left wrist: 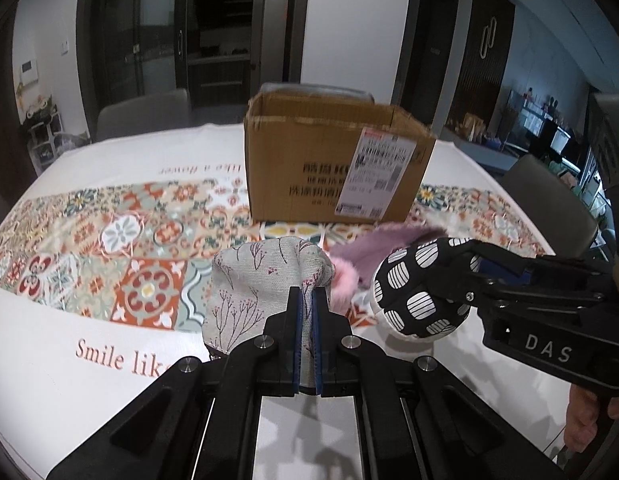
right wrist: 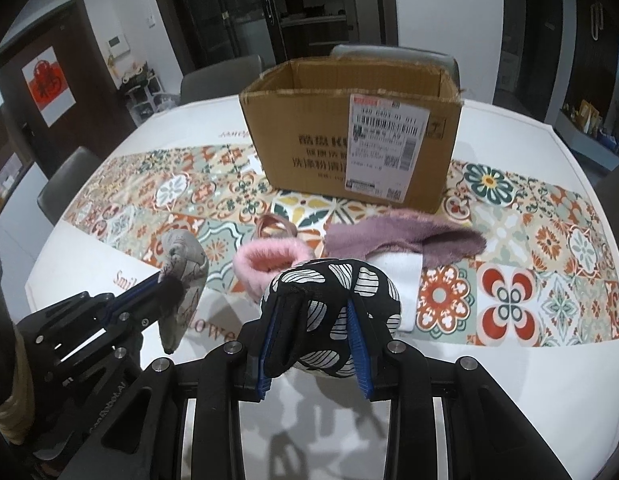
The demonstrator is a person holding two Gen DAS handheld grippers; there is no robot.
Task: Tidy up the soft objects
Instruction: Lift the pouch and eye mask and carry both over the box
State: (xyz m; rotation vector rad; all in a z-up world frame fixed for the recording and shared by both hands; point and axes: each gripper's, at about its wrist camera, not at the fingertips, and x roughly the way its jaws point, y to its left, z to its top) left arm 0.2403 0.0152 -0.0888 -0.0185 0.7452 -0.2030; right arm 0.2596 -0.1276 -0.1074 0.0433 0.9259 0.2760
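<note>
Left tongs (left wrist: 308, 304) pinch the grey floral pouch (left wrist: 261, 280); right tongs (right wrist: 314, 344) grasp the black spotted slipper (right wrist: 337, 300), both lifted near the table's front edge. The cardboard box (right wrist: 309, 136) at mid-table looks empty; pink fluffy slipper (right wrist: 265, 260) and purple cloth (right wrist: 389, 232) remain.

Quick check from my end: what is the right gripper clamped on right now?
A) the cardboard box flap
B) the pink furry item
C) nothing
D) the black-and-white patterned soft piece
D: the right gripper has its blue pads pressed on either side of the black-and-white patterned soft piece, raised off the tablecloth.
</note>
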